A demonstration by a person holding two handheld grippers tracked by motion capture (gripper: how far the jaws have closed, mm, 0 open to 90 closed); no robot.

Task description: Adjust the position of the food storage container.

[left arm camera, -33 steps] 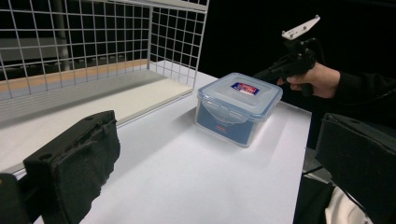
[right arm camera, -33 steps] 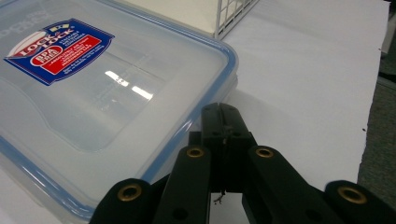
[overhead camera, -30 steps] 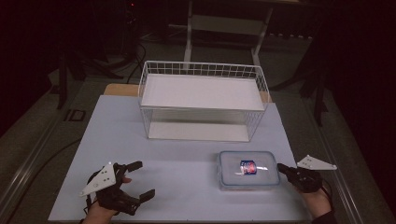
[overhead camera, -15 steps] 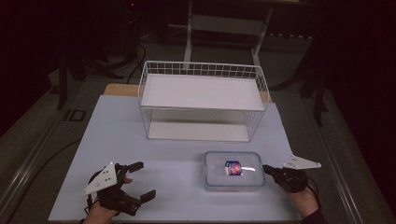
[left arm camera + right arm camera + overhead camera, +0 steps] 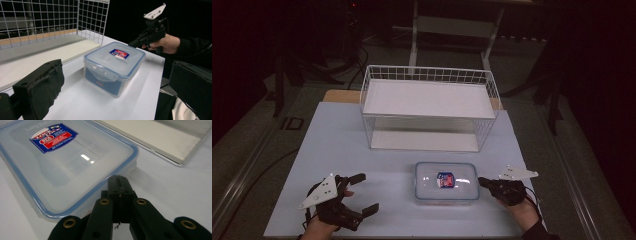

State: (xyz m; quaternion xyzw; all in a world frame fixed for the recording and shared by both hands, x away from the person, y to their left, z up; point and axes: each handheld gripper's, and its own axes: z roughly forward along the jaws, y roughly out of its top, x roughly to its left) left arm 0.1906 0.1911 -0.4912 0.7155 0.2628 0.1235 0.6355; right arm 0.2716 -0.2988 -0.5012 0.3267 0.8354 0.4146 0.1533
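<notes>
Black jaws on your left gripper (image 5: 360, 194) stand wide apart, pointing right across the white table (image 5: 337, 145), with nothing between them. Your left hand (image 5: 319, 227) holds it at the table's near left corner, well apart from everything else. In the left gripper view its two pads frame the box from either side at a distance.

Right of that, in the near middle of the table, sits the box (image 5: 446, 182): clear plastic, blue-rimmed lid on, a red and blue label (image 5: 445, 179) on top. It stands just in front of the basket (image 5: 430, 107), a white wire one with a flat white floor, and does not touch it.

At the right, your right gripper (image 5: 482, 182) has its jaws pressed together, nothing held. Their tip is at the box's right edge; the right gripper view shows it close against the lid's rim, though you can't tell whether it touches. Your right hand (image 5: 523, 210) rests near the table's near right corner.
</notes>
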